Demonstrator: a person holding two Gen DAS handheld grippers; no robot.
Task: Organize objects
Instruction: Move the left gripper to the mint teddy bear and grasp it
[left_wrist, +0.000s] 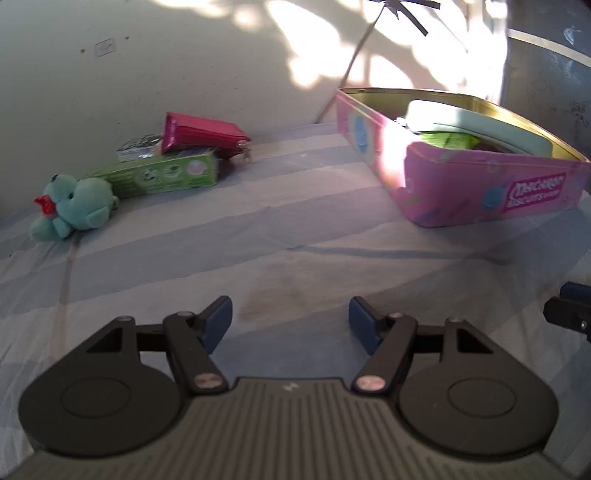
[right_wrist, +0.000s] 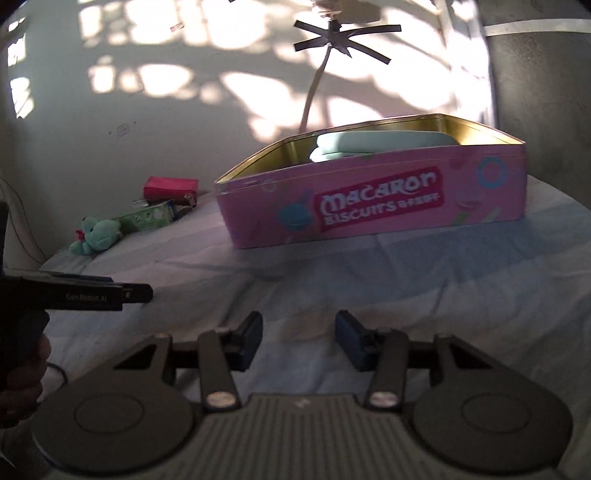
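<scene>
An open pink biscuit tin (left_wrist: 461, 192) (right_wrist: 369, 206) stands on the striped sheet and holds a pale mint object (left_wrist: 461, 122) (right_wrist: 369, 146) and a green packet (left_wrist: 450, 140). By the wall at the left lie a teal plush toy (left_wrist: 74, 206) (right_wrist: 98, 234), a green carton (left_wrist: 166, 177) (right_wrist: 147, 218), a silvery packet (left_wrist: 138, 147) and a red pouch (left_wrist: 203, 133) (right_wrist: 170, 188) resting on the carton. My left gripper (left_wrist: 290, 321) is open over bare sheet, well short of them. My right gripper (right_wrist: 299, 334) is open and empty, in front of the tin.
The striped sheet (left_wrist: 258, 229) runs back to a sunlit wall. A pale cable (right_wrist: 314, 92) is taped to that wall behind the tin. A hand (right_wrist: 26, 373) holds the left gripper's body (right_wrist: 92, 293) at the right wrist view's left edge.
</scene>
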